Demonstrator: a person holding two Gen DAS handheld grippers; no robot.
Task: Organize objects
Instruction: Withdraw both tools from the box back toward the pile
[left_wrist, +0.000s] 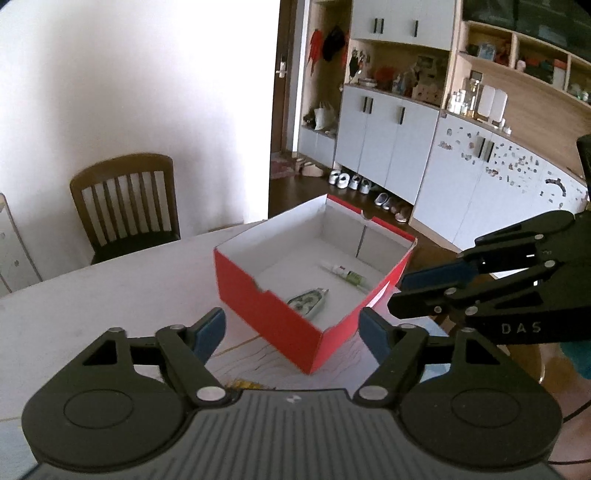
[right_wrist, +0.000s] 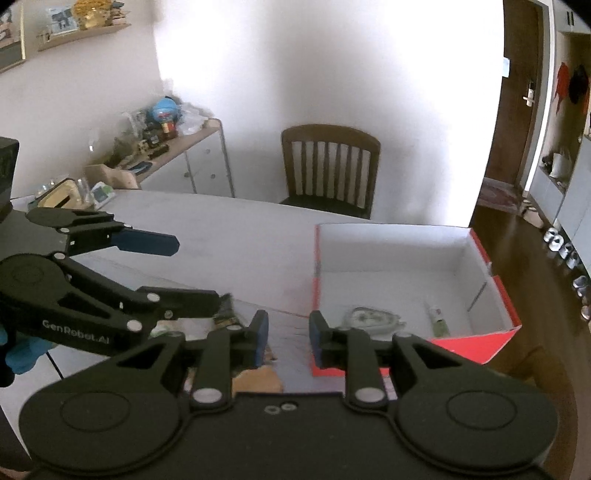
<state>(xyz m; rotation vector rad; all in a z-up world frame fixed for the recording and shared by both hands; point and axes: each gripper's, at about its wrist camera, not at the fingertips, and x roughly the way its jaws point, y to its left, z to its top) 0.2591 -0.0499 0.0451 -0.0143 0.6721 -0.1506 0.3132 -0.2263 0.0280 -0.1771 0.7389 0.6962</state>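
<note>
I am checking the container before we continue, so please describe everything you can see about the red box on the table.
The red box looks like cardboard, red outside and white inside, rectangular, with no lid on it. One long wall has a shallow cut-out in its rim. It stands upright and open on the pale table, near the edge. Inside, flat on the floor, lie a small white and green tube and a silvery flat packet, apart from each other. Neither gripper touches the box.

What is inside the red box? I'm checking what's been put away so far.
Inside the red box lie a small tube and a flat packaged item. The near wall hides part of the floor.
</note>
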